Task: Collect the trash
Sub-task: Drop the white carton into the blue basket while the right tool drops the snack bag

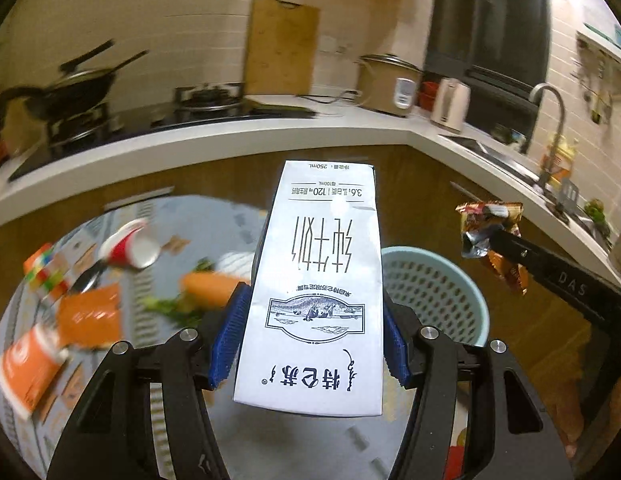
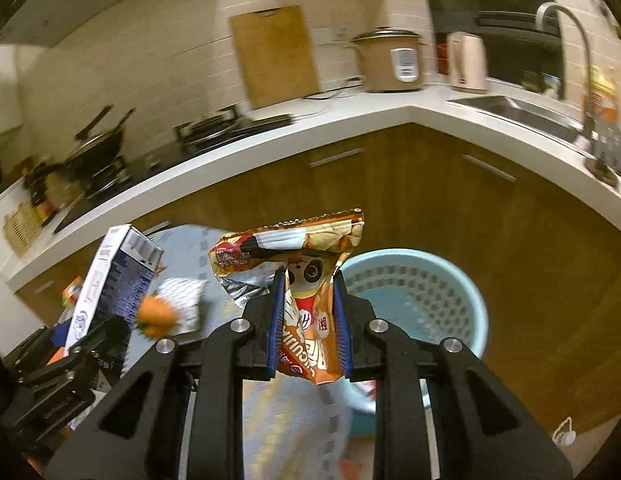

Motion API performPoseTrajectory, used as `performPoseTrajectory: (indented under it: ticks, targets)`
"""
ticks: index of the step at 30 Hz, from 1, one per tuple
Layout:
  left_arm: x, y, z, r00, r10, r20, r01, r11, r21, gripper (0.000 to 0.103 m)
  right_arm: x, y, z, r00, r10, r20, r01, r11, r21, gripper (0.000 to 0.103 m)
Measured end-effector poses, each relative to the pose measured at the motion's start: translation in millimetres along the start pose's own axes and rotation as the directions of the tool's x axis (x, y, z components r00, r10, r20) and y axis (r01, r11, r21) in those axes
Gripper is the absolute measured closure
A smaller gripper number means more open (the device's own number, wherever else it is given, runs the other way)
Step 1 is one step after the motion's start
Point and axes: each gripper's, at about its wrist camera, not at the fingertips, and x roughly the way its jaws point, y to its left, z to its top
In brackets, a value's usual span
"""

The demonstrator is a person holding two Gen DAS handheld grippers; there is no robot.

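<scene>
My left gripper (image 1: 316,312) is shut on a white and blue milk carton (image 1: 314,280), held upright above the table edge; the carton also shows in the right wrist view (image 2: 110,280). My right gripper (image 2: 308,284) is shut on a crumpled orange snack wrapper (image 2: 294,256), which also shows in the left wrist view (image 1: 490,232). A light blue perforated trash basket (image 1: 450,296) stands on the floor just beyond and right of the carton, and it lies behind and right of the wrapper in the right wrist view (image 2: 422,296).
The round table with a patterned cloth (image 1: 214,216) carries a red paper cup (image 1: 130,246), a carrot (image 1: 210,288), an orange packet (image 1: 90,316), an orange cup (image 1: 26,364) and a puzzle cube (image 1: 44,272). A white counter (image 1: 270,128) with stove, rice cooker and sink curves behind.
</scene>
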Motion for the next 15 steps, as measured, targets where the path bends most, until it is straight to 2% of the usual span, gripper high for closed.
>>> performPoseTrajectory:
  ticks: [8, 15]
  targets:
    - [57.4, -53.8, 16.3, 0.994, -0.092, -0.055, 0.094, 0.995, 0.039, 0.046, 26.8, -65.0, 4.1, 0.996, -0.081, -0.04, 0.084, 0.992, 0.092, 0.083]
    - [115.8, -76.8, 9.6, 0.978, -0.154, -0.141, 0.161, 0.986, 0.037, 0.046, 63.4, -107.1, -6.3, 0.985, -0.123, -0.124, 0.142, 0.978, 0.152, 0.083]
